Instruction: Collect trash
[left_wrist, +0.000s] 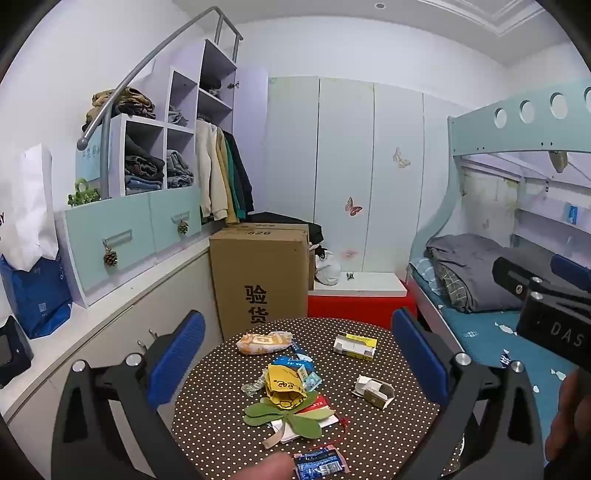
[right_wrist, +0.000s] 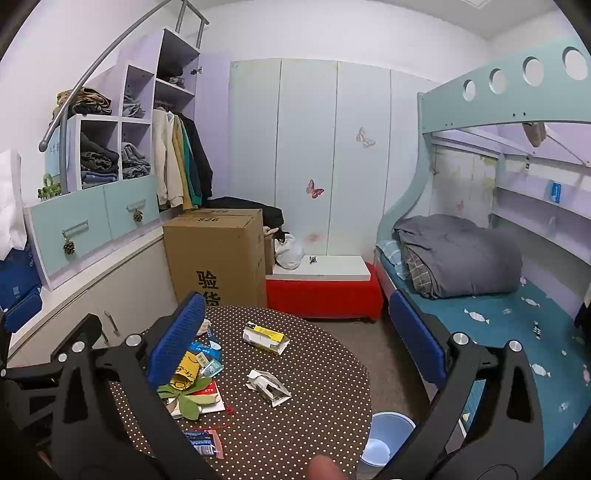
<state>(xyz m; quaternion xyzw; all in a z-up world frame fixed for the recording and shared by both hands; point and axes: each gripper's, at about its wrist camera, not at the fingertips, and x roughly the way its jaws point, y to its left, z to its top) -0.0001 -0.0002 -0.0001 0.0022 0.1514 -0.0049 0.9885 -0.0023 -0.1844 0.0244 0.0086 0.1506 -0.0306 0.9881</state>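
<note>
A round brown polka-dot table (left_wrist: 402, 413) (right_wrist: 317, 373) carries scattered trash: a yellow wrapper (left_wrist: 284, 384) (right_wrist: 186, 371) on blue packets, an orange snack bag (left_wrist: 264, 342), a yellow-white flattened box (left_wrist: 355, 346) (right_wrist: 266, 338), a crushed white carton (left_wrist: 373, 391) (right_wrist: 269, 387), a blue wrapper (left_wrist: 320, 464) (right_wrist: 201, 443) at the near edge, and a green leaf-shaped piece (left_wrist: 286, 415) (right_wrist: 188, 400) on a red-white booklet. My left gripper (left_wrist: 297, 363) is open and empty above the table. My right gripper (right_wrist: 297, 341) is open and empty above it too, and shows in the left wrist view (left_wrist: 543, 295).
A pale blue bin (right_wrist: 386, 437) stands on the floor right of the table. A large cardboard box (left_wrist: 260, 275), a red bench (left_wrist: 360, 306), a cabinet counter on the left and a bunk bed (left_wrist: 491, 314) on the right surround the table.
</note>
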